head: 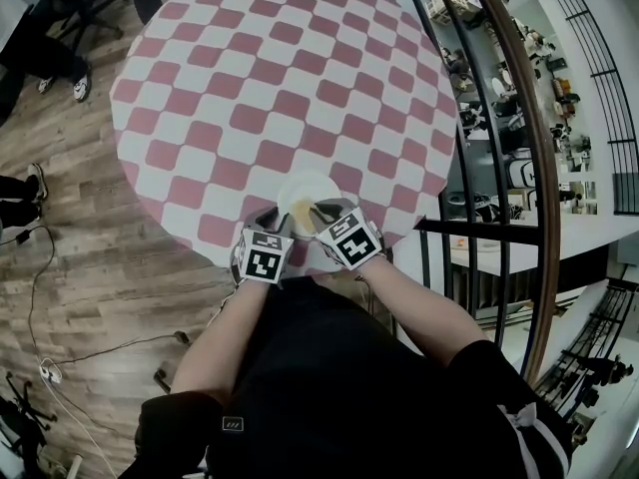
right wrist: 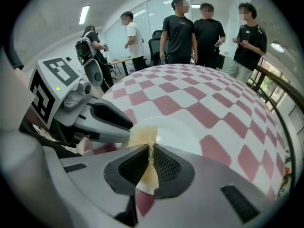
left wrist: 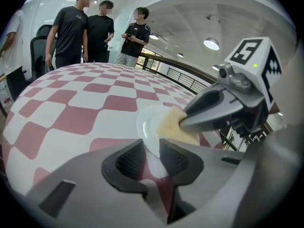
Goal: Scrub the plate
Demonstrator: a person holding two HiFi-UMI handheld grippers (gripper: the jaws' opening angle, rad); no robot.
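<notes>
Plate (left wrist: 148,126) held at the counter's (head: 270,68) six o'clock edge
Left tool (left wrist: 151,152) pinches the rim; right tool (right wrist: 150,163), nearly closed, clamps a yellow sponge (right wrist: 142,136) against the plate.

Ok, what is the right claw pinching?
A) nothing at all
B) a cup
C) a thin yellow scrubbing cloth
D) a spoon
C: the right claw is shut on a thin yellow scrubbing cloth, whose free end lies over the white plate.
</notes>
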